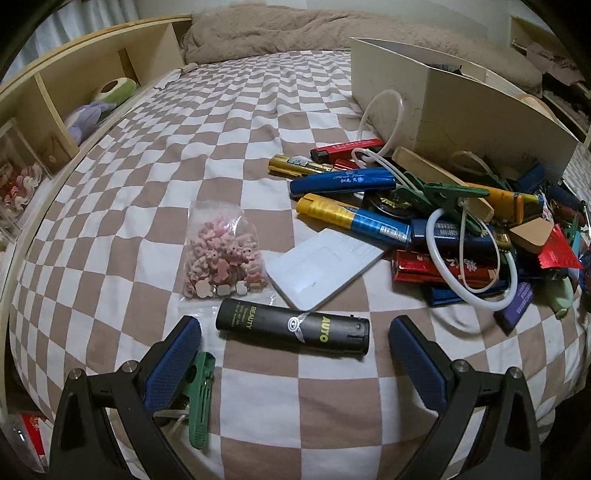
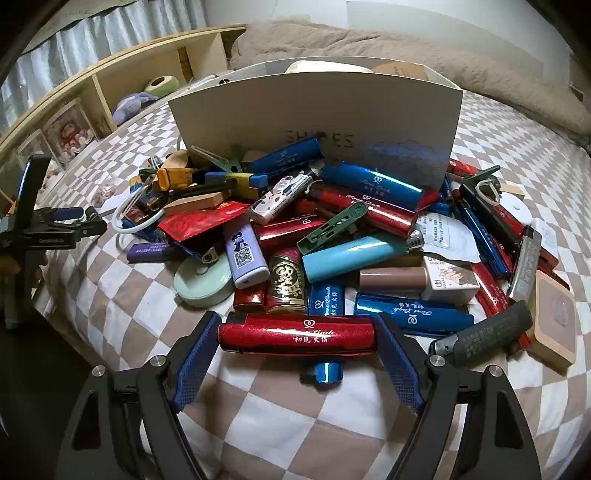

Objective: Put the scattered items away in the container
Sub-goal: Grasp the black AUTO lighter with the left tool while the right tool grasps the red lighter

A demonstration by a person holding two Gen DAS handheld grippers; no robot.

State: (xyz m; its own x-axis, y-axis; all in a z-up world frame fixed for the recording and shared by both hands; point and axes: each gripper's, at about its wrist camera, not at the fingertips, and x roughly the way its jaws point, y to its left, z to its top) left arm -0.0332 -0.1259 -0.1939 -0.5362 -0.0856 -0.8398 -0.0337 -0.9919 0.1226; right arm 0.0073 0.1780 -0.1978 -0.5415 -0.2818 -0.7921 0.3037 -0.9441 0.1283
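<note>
A black lighter [image 1: 291, 326] lies crosswise on the checkered bedspread. It sits between the blue pads of my left gripper [image 1: 295, 328], which is open and clear of it at both ends. My right gripper [image 2: 298, 332] is shut on a red lighter [image 2: 297, 334], with its pads pressing on the two ends at the near edge of a heap of lighters [image 2: 332, 236]. The white container [image 2: 317, 122] stands upright behind that heap and shows at the upper right in the left wrist view as the white container [image 1: 461, 110].
A clear bag of pink charms [image 1: 221, 254] and a flat white box [image 1: 325, 269] lie just beyond the black lighter. A green clothes peg [image 1: 201, 398] rests by my left finger. A wooden shelf [image 1: 74, 92] borders the bed's left side, and a beige blanket [image 1: 295, 29] lies at the far end.
</note>
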